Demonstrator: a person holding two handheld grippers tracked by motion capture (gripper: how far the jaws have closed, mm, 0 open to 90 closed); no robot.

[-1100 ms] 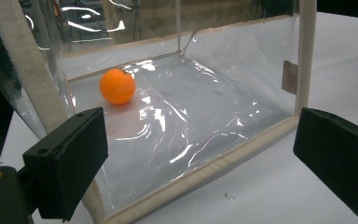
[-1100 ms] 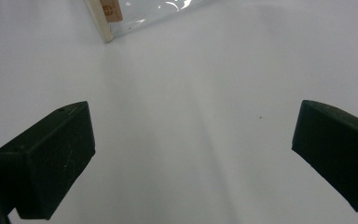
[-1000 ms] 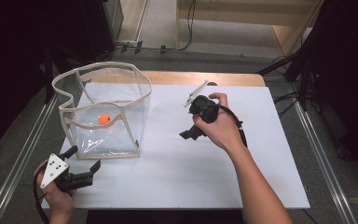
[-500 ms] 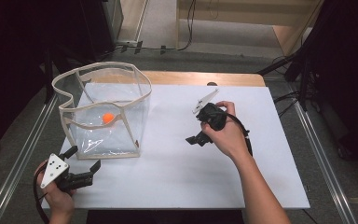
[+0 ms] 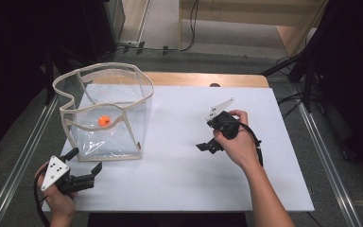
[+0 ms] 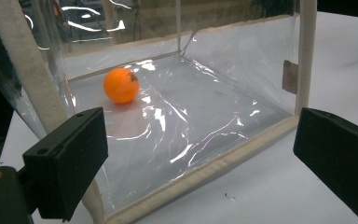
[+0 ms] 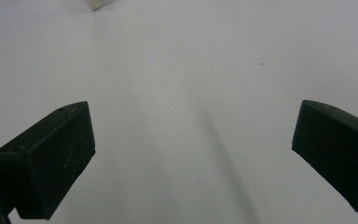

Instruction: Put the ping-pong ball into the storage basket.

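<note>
Since the earlier frames we have drawn our right gripper [image 5: 207, 145] down and to the right, from beside the clear bag to the middle of the high view, while our left gripper [image 5: 86, 165] has stayed low at the lower left. We see the orange ball [image 6: 121, 85] lying on the floor of the clear bag [image 5: 137, 101], toward its far side, in the upper left of the left gripper view; in the high view it is a small orange spot [image 5: 104, 120] behind the bag's front wall, blurred by glare and creases in the plastic. Our left jaws stand wide apart just in front of the bag's lower front corner, holding nothing; whether one jaw touches the cream trim we cannot tell. Our right jaws are also spread wide and empty, over the bare white table [image 7: 177, 93]. Our hand [image 5: 234, 142] hides much of that gripper from above.
</note>
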